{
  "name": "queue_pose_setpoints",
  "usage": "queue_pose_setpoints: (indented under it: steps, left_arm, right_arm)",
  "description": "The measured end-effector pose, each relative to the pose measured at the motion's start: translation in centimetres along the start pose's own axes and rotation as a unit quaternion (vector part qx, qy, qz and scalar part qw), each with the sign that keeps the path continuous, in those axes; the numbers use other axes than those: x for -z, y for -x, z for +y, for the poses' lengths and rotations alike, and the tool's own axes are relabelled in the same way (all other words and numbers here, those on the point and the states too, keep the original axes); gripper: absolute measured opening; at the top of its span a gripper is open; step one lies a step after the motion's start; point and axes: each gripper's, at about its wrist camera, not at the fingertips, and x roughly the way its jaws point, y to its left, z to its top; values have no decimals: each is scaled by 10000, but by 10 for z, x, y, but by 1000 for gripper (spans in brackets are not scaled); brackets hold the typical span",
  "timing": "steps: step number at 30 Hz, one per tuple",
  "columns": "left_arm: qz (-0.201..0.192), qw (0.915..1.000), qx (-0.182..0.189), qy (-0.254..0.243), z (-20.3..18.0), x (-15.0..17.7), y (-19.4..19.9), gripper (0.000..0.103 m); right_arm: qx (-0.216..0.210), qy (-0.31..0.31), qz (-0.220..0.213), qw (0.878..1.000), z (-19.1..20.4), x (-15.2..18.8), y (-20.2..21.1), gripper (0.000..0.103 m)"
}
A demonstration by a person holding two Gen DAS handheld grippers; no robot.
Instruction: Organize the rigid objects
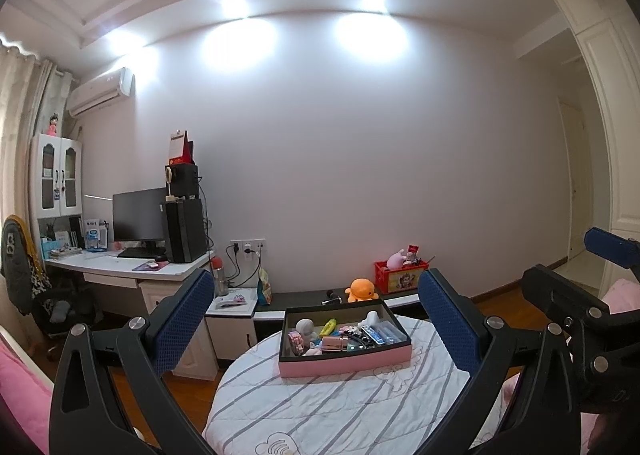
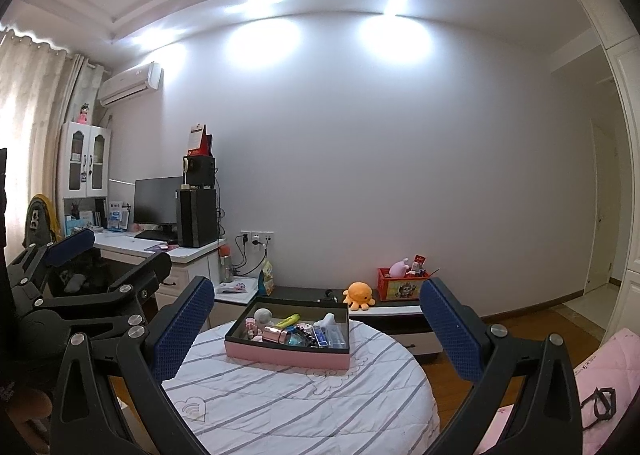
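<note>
Both two-finger grippers, left [image 1: 316, 319] and right [image 2: 316, 323], are held wide open and empty, short of the pink-walled cardboard box [image 1: 344, 367] of small items, presumably for approach.

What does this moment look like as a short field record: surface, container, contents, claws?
surface: round table under a white striped cloth
container: pink box with dark rim, on the table's far half
contents: small mixed items, including a yellow one and a clear case
left claw: open, empty, above the table
right claw: open, empty
task state: nothing grasped yet
</note>
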Motion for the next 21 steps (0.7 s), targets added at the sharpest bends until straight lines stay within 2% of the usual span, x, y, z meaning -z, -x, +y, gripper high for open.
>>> queue_pose_setpoints:
  steps: [21]
  left_arm:
    - [35,10000,-24,-29,9,3,0,103]
  right_arm:
    - [15,63,30,10000,6,-2,2,103]
